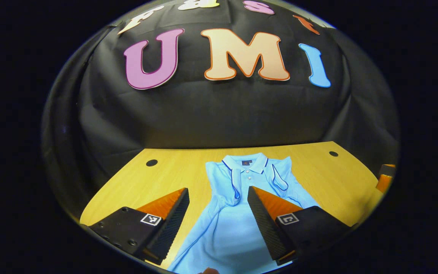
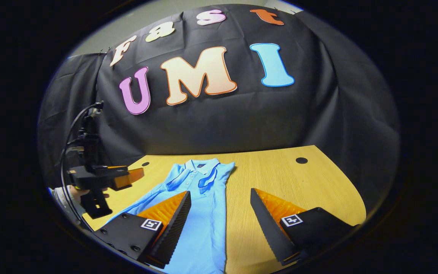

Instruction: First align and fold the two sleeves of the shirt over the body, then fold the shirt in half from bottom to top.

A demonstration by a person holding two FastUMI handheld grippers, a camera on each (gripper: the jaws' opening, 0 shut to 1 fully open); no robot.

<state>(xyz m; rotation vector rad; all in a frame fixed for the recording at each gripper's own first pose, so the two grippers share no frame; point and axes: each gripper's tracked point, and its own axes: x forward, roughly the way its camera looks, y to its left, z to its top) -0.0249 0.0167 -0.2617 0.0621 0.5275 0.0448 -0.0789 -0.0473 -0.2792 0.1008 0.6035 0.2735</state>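
shirt (image 1: 226,224) flat on the wooden table (image 1: 173,171), collar toward the booth wall, both sleeves (image 1: 280,179) already laid in over the body, cuffs near the collar. so likely 1 fold left, bottom to top. left gripper (image 1: 218,213) held above the lower body, jaws apart and empty, probably poised to drop onto the hem. right gripper (image 2: 221,217) above the shirt's right edge, jaws likewise apart, gripping nothing. spread side by side, apparently to take 2 hem corners together and lift evenly.
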